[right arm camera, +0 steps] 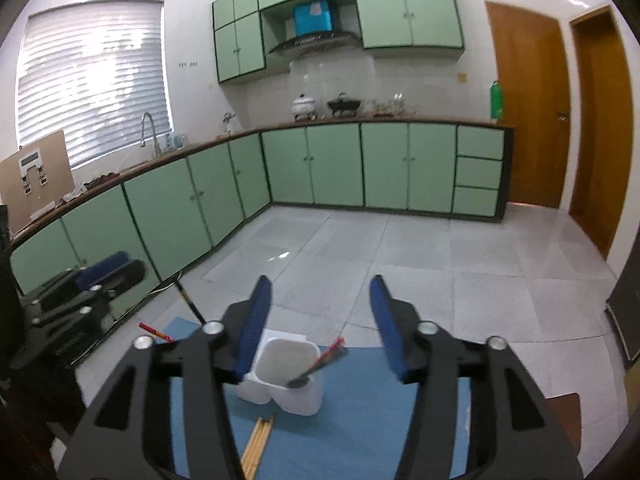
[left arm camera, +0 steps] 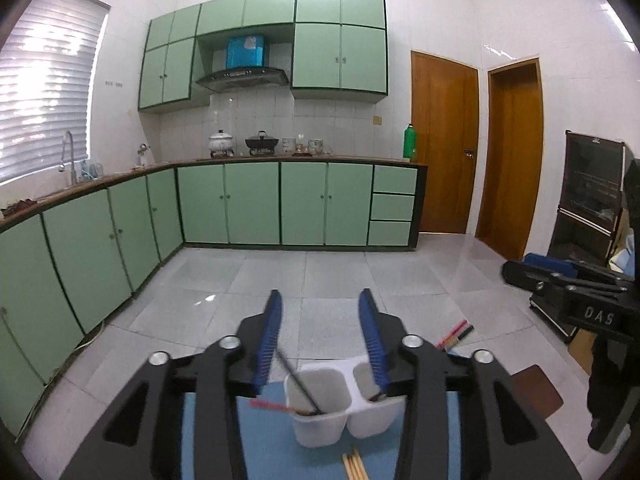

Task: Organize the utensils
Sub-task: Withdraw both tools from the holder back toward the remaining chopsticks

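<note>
Grippers (left arm camera: 320,300) (right arm camera: 320,286) tilted downward, fingers (left arm camera: 272,320) apart, over holder (left arm camera: 340,420)

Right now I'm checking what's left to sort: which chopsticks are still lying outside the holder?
The plain wooden chopsticks, flat on the blue mat before the white holder; the dark red-tipped ones stand inside it.

The left gripper (left arm camera: 320,300) is black with blue fingers (left arm camera: 272,332), and the right gripper (right arm camera: 320,288) has the same colours. The two-compartment holder (left arm camera: 320,424) is white. It stands on a blue mat (right arm camera: 360,408). Beside it lie pale yellow wooden chopsticks (right arm camera: 258,440). Chopsticks in the holder (right arm camera: 320,362) are black with red ends. The cabinets (left arm camera: 256,204) are light green with dark edges, the doors (left arm camera: 444,144) orange-brown, the floor (left arm camera: 336,276) pale grey tiles.
</note>
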The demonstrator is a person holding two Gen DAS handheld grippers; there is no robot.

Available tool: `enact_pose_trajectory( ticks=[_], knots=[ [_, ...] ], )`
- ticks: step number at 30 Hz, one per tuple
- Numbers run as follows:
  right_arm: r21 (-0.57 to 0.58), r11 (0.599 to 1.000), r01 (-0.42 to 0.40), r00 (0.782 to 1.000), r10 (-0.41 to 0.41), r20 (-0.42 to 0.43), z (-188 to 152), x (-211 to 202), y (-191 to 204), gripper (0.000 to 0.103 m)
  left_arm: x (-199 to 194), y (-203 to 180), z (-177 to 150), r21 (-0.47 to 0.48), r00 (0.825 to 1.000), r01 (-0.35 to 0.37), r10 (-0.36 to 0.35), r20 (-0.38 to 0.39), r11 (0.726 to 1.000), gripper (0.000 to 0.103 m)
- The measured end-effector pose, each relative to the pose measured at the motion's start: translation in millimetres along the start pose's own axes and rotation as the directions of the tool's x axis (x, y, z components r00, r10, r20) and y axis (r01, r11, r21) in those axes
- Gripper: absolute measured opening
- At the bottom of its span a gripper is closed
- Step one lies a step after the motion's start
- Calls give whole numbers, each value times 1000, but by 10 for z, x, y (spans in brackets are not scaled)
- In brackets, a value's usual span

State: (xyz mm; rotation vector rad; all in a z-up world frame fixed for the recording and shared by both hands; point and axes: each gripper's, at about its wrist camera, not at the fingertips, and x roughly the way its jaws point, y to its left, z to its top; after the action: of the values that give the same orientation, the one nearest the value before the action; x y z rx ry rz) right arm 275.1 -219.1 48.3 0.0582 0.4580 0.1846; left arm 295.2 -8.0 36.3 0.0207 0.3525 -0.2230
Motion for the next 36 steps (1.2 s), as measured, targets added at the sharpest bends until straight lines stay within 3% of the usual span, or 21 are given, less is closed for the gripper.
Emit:
enact_pose_trajectory(
  ticks=[2, 6, 8, 14, 21, 28, 36],
  knots=[
    [4, 1000, 8, 1000, -8, 26, -127, -211, -24, 68, -189, -21, -75, 3, 1000, -10, 10, 13, 1000, 56],
    [11, 1000, 20, 999, -20, 38, -472, -526, -34, 85, -509, -75, -341, 0, 1000, -16, 16, 11, 1000, 70],
    [26, 999, 19, 999, -20, 30, -716, -653, -22, 89, -620, -95, -525, -8, 1000, -12, 12, -9, 1000, 77],
    [37, 999, 29, 999, -28, -39, -1373, -832, 115, 90, -825, -142, -1183, -33, 994, -20, 16, -113, 999, 79],
    [61, 997, 36, 991, -28, -130, -2073, -865, 310, 90, -826, -67, -1836, -39, 967, -57, 45, -252, 998, 79],
    [64, 997, 52, 977, -37, -211, -2480, -768, 446, 90, -830, -35, -2343, -38, 931, -94, 75, -358, 995, 79],
    [36, 999, 41, 947, -27, -319, -2822, -542, 671, 90, -819, 27, -2613, -35, 905, -128, 102, -413, 991, 79]
  ],
)
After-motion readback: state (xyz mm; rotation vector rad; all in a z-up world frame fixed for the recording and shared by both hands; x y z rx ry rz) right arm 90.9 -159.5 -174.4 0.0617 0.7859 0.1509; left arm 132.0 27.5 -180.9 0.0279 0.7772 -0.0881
